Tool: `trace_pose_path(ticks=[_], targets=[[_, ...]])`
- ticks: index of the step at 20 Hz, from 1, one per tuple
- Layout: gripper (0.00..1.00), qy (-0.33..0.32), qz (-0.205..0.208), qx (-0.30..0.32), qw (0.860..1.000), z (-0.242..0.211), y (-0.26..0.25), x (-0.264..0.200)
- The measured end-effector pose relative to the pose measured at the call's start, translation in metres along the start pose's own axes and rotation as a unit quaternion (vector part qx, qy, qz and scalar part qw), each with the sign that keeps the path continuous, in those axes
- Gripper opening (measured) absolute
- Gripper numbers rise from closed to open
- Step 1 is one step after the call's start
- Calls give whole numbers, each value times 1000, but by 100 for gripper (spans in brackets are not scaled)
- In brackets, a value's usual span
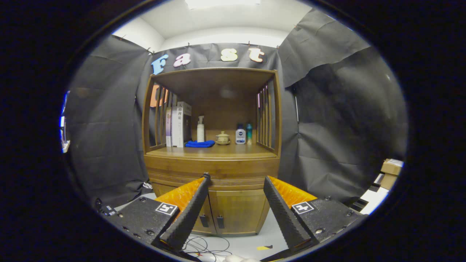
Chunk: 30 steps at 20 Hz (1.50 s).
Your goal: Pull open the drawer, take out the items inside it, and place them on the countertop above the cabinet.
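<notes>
A wooden cabinet (pixel 213 160) stands ahead against the booth wall. Its drawer front (pixel 233 171) is a wide band under the countertop (pixel 214 151) and looks closed. Beneath it are two small doors (pixel 238 211) with dark handles. My gripper (pixel 236 179) is open, held well back from the cabinet, its fingertips level with the lower edge of the drawer front. Nothing is between the fingers. The drawer's inside is hidden.
On the countertop stand books (pixel 179 125), a white spray bottle (pixel 200 129), a blue cloth (pixel 199 144), a small lidded pot (pixel 222 138) and two bottles (pixel 244 134). Cables (pixel 205 247) lie on the floor before the cabinet. Cardboard boxes (pixel 391 167) sit to the right.
</notes>
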<state>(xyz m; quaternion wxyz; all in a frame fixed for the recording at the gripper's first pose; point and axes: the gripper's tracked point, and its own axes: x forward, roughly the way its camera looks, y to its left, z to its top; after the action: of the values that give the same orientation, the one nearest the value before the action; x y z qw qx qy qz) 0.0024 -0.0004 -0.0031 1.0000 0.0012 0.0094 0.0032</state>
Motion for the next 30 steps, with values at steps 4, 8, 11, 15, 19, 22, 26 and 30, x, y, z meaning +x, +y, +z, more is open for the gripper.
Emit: trace_pose_path(ticks=[4,8,11,15,19,22,26,30], targets=[[99,2,2,-3,1000,-4,1,4],[99,2,13,-1,1000,-3,14,22],[99,-2,14,-10,1000,-5,26,46],[99,-3,25,-8,1000,-10,49,85],[99,6,36,-22,999,-28,74,126],[99,13,40,-33,999,-43,91,158],[99,34,39,-22,998,-68,106,198],[99,50,34,-13,998,-84,110,229]])
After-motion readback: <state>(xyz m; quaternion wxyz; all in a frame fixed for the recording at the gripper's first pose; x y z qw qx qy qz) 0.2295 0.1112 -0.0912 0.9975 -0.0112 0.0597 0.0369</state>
